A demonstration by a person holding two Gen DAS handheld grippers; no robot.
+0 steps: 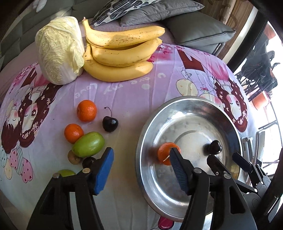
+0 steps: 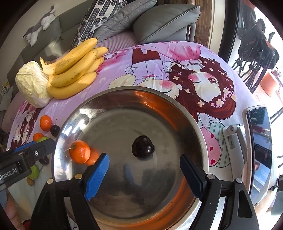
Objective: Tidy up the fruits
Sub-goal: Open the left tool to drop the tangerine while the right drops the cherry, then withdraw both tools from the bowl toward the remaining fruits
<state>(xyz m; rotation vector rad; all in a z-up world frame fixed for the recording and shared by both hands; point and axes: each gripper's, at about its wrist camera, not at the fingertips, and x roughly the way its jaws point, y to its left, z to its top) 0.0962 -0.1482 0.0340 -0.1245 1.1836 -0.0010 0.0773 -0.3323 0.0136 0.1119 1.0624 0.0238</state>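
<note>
A steel bowl sits on the pink cartoon cloth. Inside lie a small orange and a dark cherry. My left gripper is open and empty, over the bowl's left rim; it shows in the right wrist view at the left. My right gripper is open and empty, above the bowl's near side; it shows in the left wrist view. Left of the bowl lie two oranges, a cherry, a green fruit and a second cherry.
A bunch of bananas and a napa cabbage lie at the table's far side, before sofa cushions. A brown fruit and another green fruit lie near the left gripper. A phone on a stand stands right of the bowl.
</note>
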